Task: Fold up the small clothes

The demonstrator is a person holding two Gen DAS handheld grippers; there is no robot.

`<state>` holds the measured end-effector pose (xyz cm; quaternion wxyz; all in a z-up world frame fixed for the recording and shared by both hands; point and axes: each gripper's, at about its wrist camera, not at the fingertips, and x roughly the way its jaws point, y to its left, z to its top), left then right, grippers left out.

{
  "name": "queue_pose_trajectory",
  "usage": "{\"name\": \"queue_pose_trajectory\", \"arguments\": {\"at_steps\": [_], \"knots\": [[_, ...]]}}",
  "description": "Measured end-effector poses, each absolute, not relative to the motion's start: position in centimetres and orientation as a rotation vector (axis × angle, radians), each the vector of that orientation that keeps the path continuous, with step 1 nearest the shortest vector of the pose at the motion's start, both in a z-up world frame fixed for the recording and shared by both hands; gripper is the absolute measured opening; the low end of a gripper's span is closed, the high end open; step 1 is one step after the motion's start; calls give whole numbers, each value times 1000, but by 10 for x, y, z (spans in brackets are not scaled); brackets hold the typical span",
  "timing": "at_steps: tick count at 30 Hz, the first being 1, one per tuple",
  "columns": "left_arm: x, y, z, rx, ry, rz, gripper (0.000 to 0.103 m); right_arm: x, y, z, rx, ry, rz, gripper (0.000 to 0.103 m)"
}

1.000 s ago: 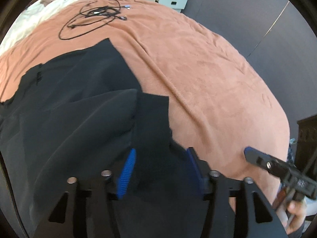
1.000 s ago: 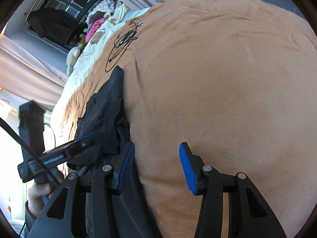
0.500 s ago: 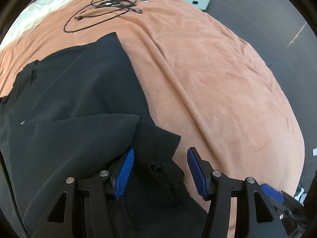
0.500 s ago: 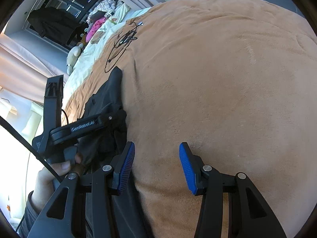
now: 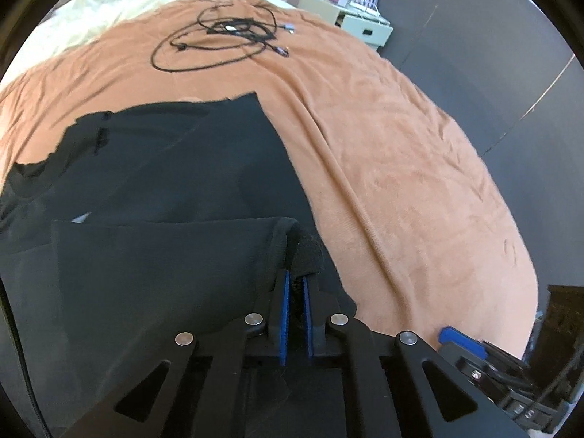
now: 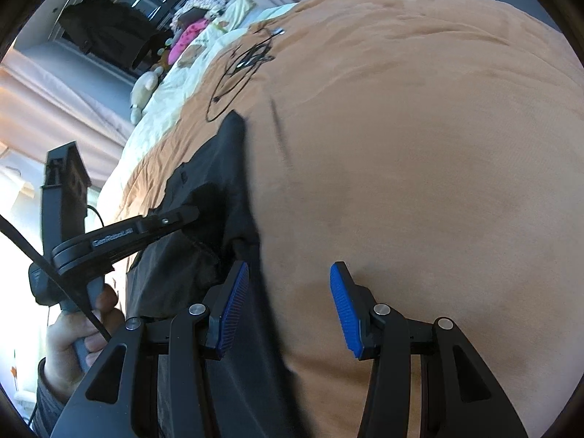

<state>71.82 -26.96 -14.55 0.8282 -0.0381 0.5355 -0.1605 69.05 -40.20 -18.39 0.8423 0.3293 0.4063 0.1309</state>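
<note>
Orange-brown fleece blanket [image 5: 383, 138] covers the bed and carries everything in view. On it lies the black garment [image 5: 164, 168], spread out ahead of and to the left of the left gripper [image 5: 295, 292], with a folded layer doubled back toward that gripper. The left gripper's blue pads [image 5: 284, 314] have just been closing and now pinch a bunched, thick hem of the garment between them, nearly touching. It points steeply down at the cloth; in the right wrist view a hand [image 6: 73, 332] grips its handle at the lower left, and its fingers reach in over the dark fabric.

The right gripper [image 6: 288, 303] stands with its blue fingers [image 6: 343, 310] well apart and nothing between them but bare blanket; its left finger sits just beside the garment's right edge [image 6: 241, 168]. It tilts down at a shallower slant.

To the right of both grippers the blanket is open and unoccupied up to its rounded edge. Beyond the garment's far corner a coil of black cable [image 5: 219, 40] lies on the blanket, well apart from the cloth. The garment is matte black, softly creased, its far edge straight and its left side ragged with folds.
</note>
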Motion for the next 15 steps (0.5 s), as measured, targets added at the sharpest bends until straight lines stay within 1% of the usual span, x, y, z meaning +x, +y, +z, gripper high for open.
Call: {"name": "queue_pose_trajectory", "arguments": {"at_steps": [6, 15], "knots": [[703, -222, -101, -114, 1077, -339, 6, 723, -383, -176, 641, 881, 287, 45], [673, -100, -39, -177, 988, -228, 6, 758, -349, -168, 531, 932, 291, 44]]}}
